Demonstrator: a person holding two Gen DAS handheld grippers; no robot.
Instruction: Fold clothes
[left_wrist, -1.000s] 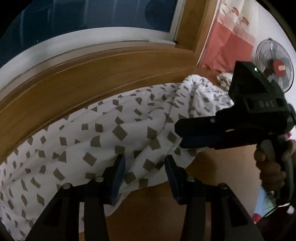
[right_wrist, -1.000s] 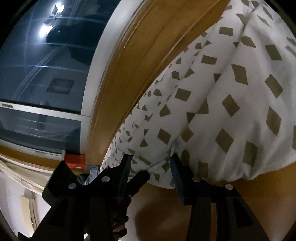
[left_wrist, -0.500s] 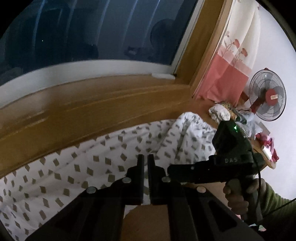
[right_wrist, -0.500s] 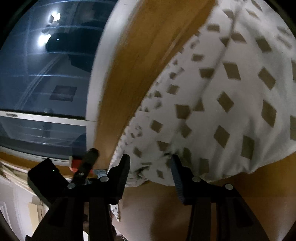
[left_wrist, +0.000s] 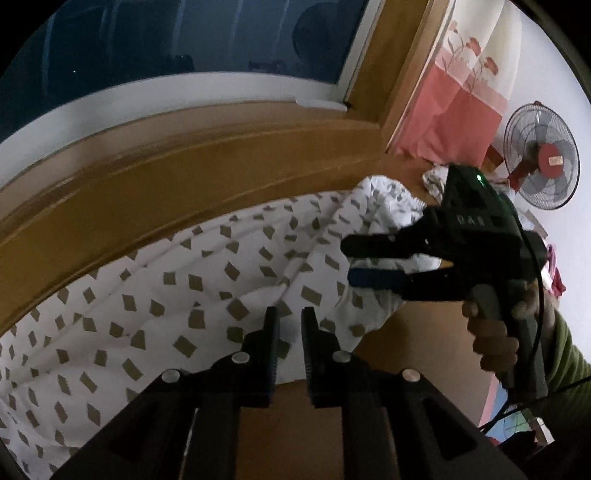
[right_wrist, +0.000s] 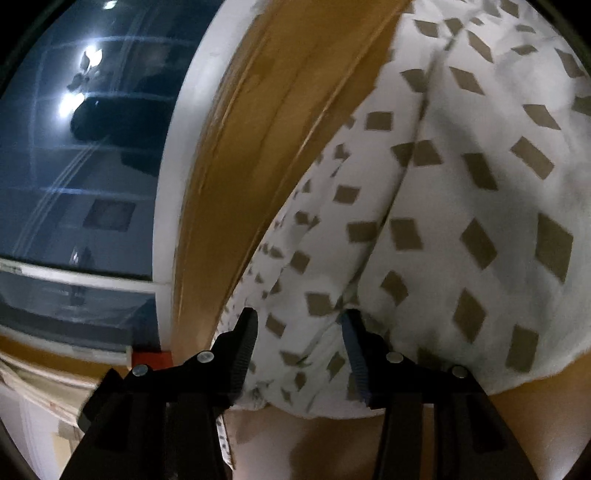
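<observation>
A white garment with brown diamond print (left_wrist: 207, 280) lies stretched across a wooden floor below a window. My left gripper (left_wrist: 289, 321) stands over its near edge with fingers nearly closed, a narrow gap between them and no cloth visibly pinched. My right gripper (left_wrist: 349, 260) shows in the left wrist view at the garment's right end, jaws apart over the cloth. In the right wrist view the right gripper (right_wrist: 299, 325) is open, its fingers straddling the garment's (right_wrist: 461, 206) hem without clamping it.
A wooden ledge (left_wrist: 184, 162) and dark window (left_wrist: 166, 40) run behind the garment. A pink curtain (left_wrist: 454, 107), a standing fan (left_wrist: 541, 162) and a small pile of clothes (left_wrist: 434, 179) are at the right. Bare wooden floor (left_wrist: 295, 435) lies before me.
My left gripper went from wide open to nearly shut, lifted away, then came back down over the garment's near edge. The right gripper stayed open at the hem.
</observation>
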